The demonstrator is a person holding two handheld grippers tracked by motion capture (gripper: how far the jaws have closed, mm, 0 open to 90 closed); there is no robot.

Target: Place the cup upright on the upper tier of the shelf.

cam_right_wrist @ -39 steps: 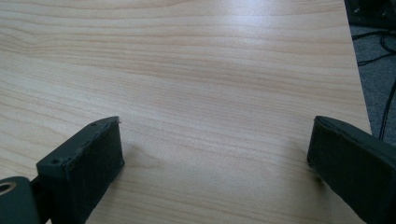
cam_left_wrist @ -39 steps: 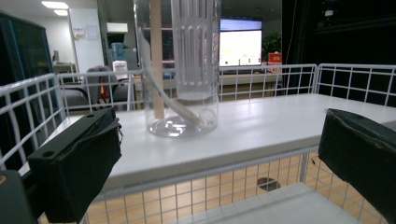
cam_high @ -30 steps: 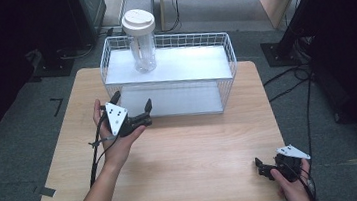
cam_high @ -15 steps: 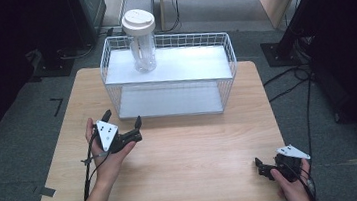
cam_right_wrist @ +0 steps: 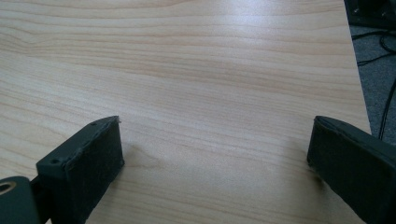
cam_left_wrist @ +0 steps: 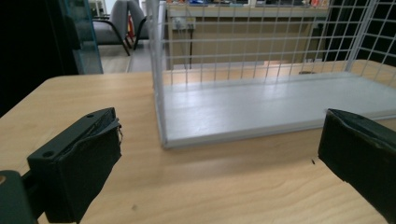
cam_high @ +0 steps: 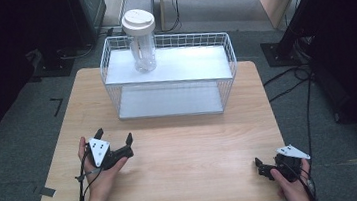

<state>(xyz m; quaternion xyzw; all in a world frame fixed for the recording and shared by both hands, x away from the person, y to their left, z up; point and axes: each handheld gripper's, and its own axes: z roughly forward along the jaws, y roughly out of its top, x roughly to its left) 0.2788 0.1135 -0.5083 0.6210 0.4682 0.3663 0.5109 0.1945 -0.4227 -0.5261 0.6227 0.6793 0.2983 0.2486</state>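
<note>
My left gripper low over desk, jaws wide apart, empty — aimed at wire basket. Lidded clear bottle upright in basket's far left corner. My right gripper parked near desk edge — jaws apart, idle.

Left gripper sits low over the wooden table, jaws spread wide with nothing between them. Straight ahead is the white wire basket, its near corner just past the left jaw and its pale floor panel running off right. Through the mesh there's a desk, plus a chair at the back left.
</note>
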